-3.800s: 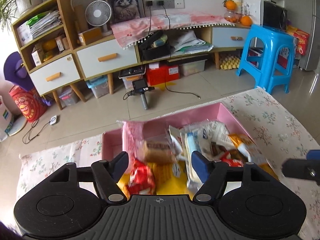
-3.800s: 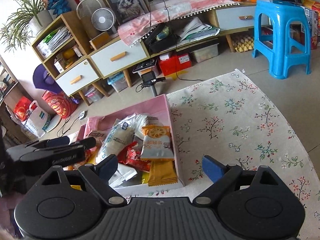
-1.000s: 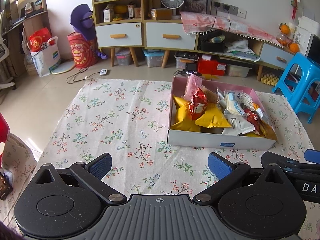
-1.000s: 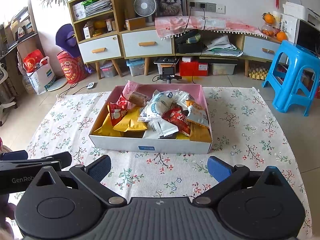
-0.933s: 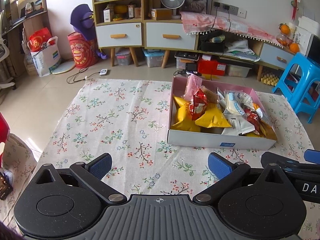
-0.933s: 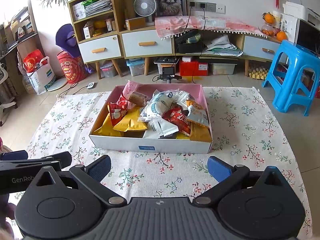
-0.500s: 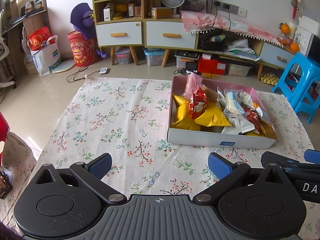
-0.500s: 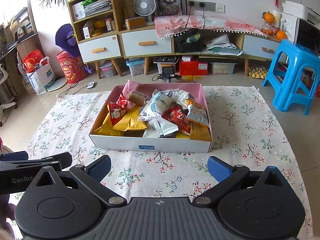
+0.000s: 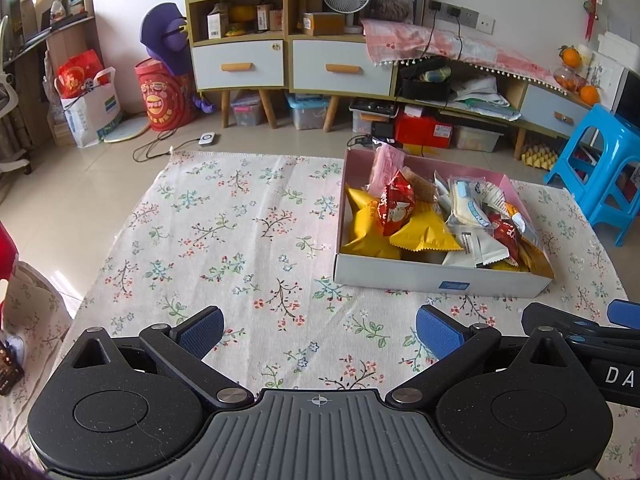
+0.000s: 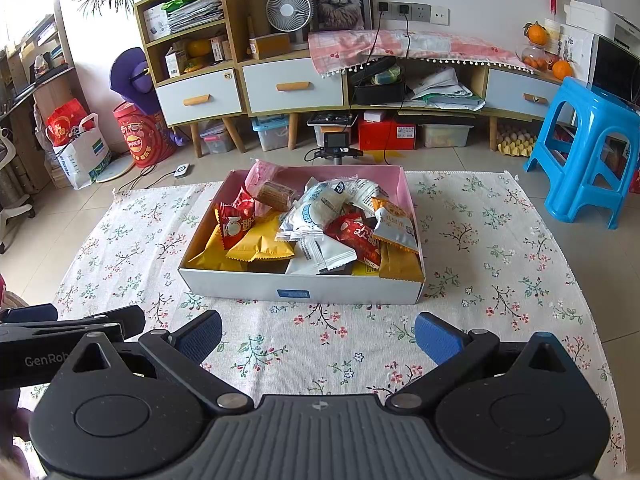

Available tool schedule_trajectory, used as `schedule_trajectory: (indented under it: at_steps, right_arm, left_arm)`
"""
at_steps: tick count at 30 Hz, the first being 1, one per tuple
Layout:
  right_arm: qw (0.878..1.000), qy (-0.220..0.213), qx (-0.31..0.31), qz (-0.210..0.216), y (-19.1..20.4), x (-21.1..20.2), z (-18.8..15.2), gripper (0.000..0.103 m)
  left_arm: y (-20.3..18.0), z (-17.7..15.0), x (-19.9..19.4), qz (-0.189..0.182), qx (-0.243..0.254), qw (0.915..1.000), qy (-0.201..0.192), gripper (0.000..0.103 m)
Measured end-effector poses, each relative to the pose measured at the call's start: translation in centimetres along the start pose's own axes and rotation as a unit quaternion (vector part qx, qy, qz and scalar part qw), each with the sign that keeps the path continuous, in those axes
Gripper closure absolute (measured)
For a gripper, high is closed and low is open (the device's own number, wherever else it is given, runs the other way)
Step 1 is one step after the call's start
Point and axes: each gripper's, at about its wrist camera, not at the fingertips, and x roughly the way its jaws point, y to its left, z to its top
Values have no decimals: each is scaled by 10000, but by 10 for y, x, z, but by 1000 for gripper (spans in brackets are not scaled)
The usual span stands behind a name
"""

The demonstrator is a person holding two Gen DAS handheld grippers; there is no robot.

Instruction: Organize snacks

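1. We hold both tongs, left [image 9: 318,334] and right [image 10: 318,336], spread wide and empty, low over the table [image 10: 500,280].
2. Ahead, well apart from them, sits the box [image 10: 304,286].
3. Every snack [image 10: 262,244] lies inside it; we judge the organizing done.

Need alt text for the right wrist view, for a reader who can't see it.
A shallow box with a pink inside, heaped with wrapped snacks, sits on a floral cloth ahead of the open, empty right gripper. The left gripper shows at the lower left edge; cabinets and a blue stool stand behind.
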Motion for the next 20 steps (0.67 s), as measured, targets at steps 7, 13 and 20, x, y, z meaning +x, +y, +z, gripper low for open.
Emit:
schedule_trajectory:
  at_steps: [7,13,20]
  right_arm:
    - [10000,9,3,8,0,1,-4,10]
    - [10000,9,14,2,0,0,-4,10]
    - [10000,17,-30,-43,0,0,-3,10]
  left_arm:
    - [-3,-3,1,-24,-12,10000,66,0]
    - [-2,-2,0,-31,-26,10000,85,0]
    - [-3,-5,1,-33,26,9999,102,0]
